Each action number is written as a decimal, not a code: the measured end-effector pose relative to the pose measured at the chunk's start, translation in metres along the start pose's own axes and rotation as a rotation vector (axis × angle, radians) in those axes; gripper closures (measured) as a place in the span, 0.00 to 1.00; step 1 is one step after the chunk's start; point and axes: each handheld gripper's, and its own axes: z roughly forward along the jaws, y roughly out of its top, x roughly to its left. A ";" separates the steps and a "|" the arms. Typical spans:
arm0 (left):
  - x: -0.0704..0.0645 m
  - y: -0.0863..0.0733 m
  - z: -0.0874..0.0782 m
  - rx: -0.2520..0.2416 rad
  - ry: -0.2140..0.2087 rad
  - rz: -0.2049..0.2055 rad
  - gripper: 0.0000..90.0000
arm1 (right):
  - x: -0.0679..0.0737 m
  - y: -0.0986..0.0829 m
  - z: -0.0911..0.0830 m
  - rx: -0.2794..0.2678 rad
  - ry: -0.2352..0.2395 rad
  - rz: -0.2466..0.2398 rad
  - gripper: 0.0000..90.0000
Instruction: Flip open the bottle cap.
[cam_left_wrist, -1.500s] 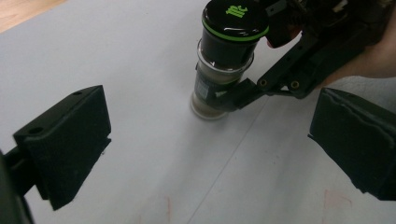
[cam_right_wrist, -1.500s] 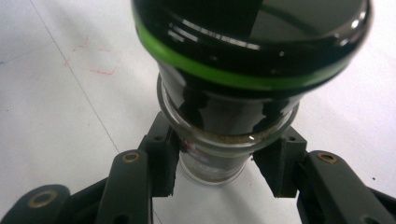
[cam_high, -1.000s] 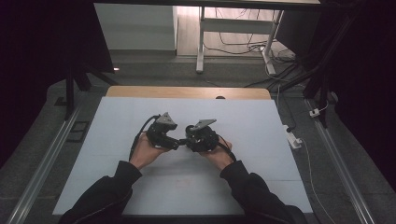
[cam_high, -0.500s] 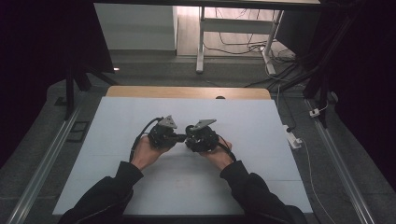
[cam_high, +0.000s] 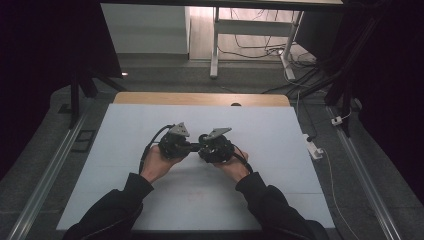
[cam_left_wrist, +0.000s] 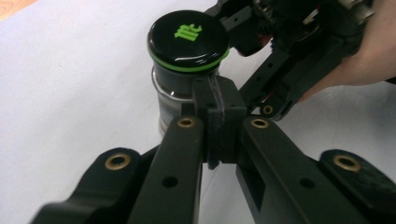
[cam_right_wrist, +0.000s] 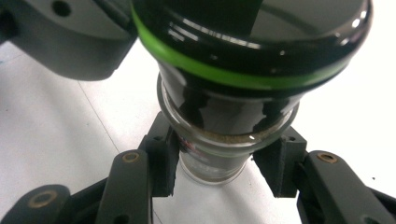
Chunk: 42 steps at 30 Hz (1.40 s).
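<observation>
Jar (cam_left_wrist: 187, 70) first: a small glass jar with a black lid (cam_left_wrist: 188, 35) ringed in green stands upright on the white counter (cam_high: 280, 130), near its middle, between my two claws. From the high view I see both of my hands brought close together over the sheet, the left claw (cam_high: 192, 145) pointing right and the right claw (cam_high: 202, 146) pointing left, their tips meeting at the jar, which shows there as a small dark spot (cam_high: 203, 138). In the right claw view (cam_right_wrist: 219, 163), the two black jaws sit on either side of the glass body just under the lid, with the pads (cam_right_wrist: 161, 158) pressed against or right at the glass, so I take the right claw as clamped on the jar. The lid fills the top of that view, its green ring (cam_right_wrist: 243, 74) running across. In the left claw view (cam_left_wrist: 219, 135), my own jaws are drawn together, tips touching, with nothing between them, and they sit just beside the jar's near side, low against the glass. Beyond the jar, that view also shows the other claw's black frame and the hand (cam_left_wrist: 359, 60) holding it. A green logo marks the lid's glossy top.
</observation>
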 end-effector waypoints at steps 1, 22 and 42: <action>0.000 0.000 0.000 0.000 0.000 0.000 0.99 | 0.000 0.000 0.000 0.000 0.000 0.000 0.59; 0.002 0.007 -0.005 -0.033 0.014 -0.039 0.99 | 0.000 0.000 0.000 0.001 -0.003 0.001 0.59; 0.019 0.023 -0.006 -0.058 0.083 -0.074 0.99 | 0.001 0.000 0.000 0.004 -0.010 -0.014 0.59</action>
